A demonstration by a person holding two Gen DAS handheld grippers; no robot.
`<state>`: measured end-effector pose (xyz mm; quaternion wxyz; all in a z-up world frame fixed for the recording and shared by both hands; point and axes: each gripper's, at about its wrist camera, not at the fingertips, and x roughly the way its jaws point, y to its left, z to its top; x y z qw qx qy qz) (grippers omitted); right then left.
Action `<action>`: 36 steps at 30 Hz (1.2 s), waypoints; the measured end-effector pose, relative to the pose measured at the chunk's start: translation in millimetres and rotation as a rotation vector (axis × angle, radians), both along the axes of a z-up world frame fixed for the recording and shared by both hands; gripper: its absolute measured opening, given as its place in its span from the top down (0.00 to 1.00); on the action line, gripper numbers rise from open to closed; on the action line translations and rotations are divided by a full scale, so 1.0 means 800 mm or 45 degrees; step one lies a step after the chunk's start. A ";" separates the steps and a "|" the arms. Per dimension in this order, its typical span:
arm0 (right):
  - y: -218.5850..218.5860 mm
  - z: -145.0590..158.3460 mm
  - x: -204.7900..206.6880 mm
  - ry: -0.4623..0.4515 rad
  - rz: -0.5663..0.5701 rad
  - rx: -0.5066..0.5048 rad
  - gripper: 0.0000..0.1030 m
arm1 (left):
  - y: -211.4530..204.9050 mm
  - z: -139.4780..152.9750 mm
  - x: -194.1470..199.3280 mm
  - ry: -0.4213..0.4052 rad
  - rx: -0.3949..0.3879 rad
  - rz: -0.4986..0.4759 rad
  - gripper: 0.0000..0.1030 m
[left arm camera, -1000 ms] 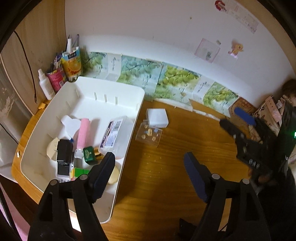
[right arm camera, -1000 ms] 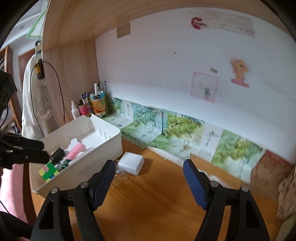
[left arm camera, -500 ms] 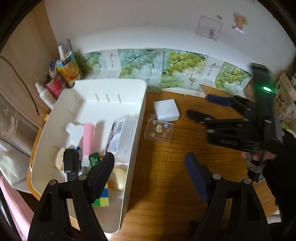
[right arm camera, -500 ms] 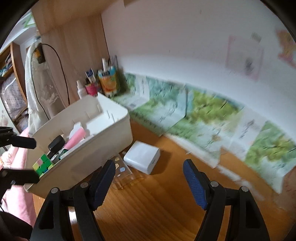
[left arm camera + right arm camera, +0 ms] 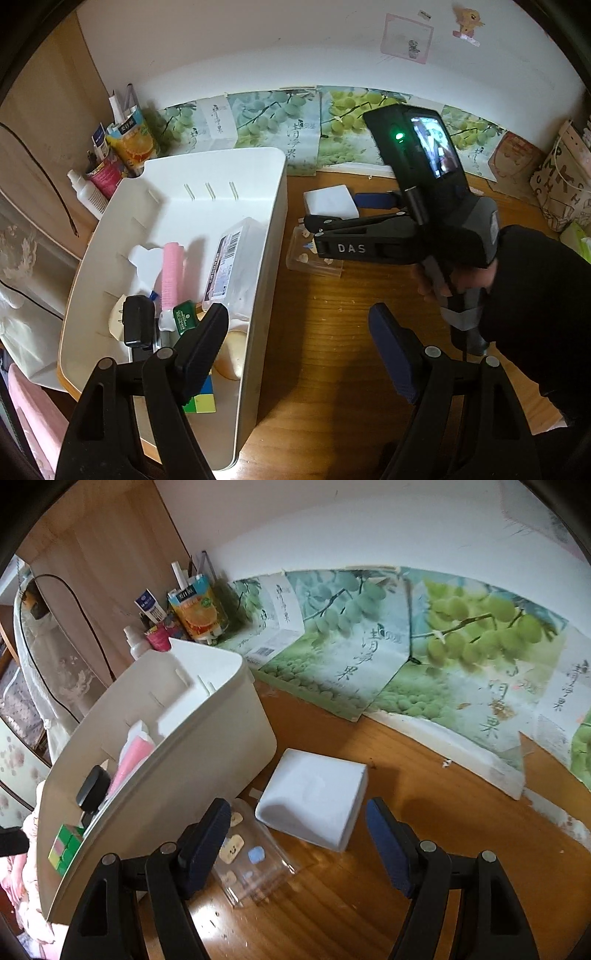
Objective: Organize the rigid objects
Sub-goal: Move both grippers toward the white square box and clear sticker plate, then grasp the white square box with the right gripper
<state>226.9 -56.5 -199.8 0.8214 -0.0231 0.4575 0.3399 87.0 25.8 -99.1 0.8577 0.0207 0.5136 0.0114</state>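
Status: right gripper (image 5: 295, 834) has dropped toward the white box (image 5: 314, 799) on the desk (image 5: 424, 867), jaws wide and empty, box framed between the blue pads but not yet touched. In the left wrist view the same tool reaches in from the right, one finger beyond the box, the other over the clear case (image 5: 314, 258) lying just in front of it. Left gripper (image 5: 299, 347) also wide, holding nothing, hovering over the near right wall of the white bin (image 5: 273, 236).

Layout: bin sits along the desk's left edge and already holds a pink cylinder (image 5: 173, 273), black adapter (image 5: 137, 321), green cap (image 5: 184, 316), clear labelled box (image 5: 231, 258) and colour cube (image 5: 201, 400). White box and clear case remain outside, close to the bin's right wall near the back of the desk; whether box and case touch cannot be told.

Risks, judged:
- Box looks nearly as wide as the jaw gap; a slightly off-centre descent could put a pad on its top face and push it instead of straddling it.
- Lower finger passes over the clear case; closing low could catch or drag it, or spill its small pieces.
- Smooth rounded sides may slip under a shallow pinch.
- Bin wall is tall; lifting too low would knock the box against the rim.
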 end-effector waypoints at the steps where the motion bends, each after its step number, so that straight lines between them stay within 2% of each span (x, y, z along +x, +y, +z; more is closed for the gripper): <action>1: 0.004 -0.003 0.002 0.006 -0.002 -0.017 0.26 | 0.001 0.000 0.000 0.000 -0.003 0.001 0.21; 19: 0.028 -0.019 0.026 0.079 -0.080 -0.051 0.24 | 0.005 -0.005 0.002 0.009 -0.045 -0.003 0.21; 21: 0.031 -0.019 0.025 0.072 -0.073 -0.071 0.27 | 0.007 -0.007 0.004 0.015 -0.052 0.010 0.21; 31: 0.014 -0.015 0.024 0.114 0.009 -0.095 0.28 | -0.011 -0.031 0.028 0.090 -0.115 0.030 0.21; 32: 0.008 -0.015 0.025 0.118 0.004 -0.095 0.29 | -0.013 -0.034 0.030 0.100 -0.124 0.035 0.21; 33: 0.001 -0.015 0.026 0.122 -0.004 -0.092 0.41 | -0.015 -0.037 0.033 0.110 -0.137 0.041 0.21; 36: -0.023 -0.014 0.028 0.149 -0.027 -0.076 0.42 | -0.020 -0.047 0.043 0.133 -0.183 0.068 0.21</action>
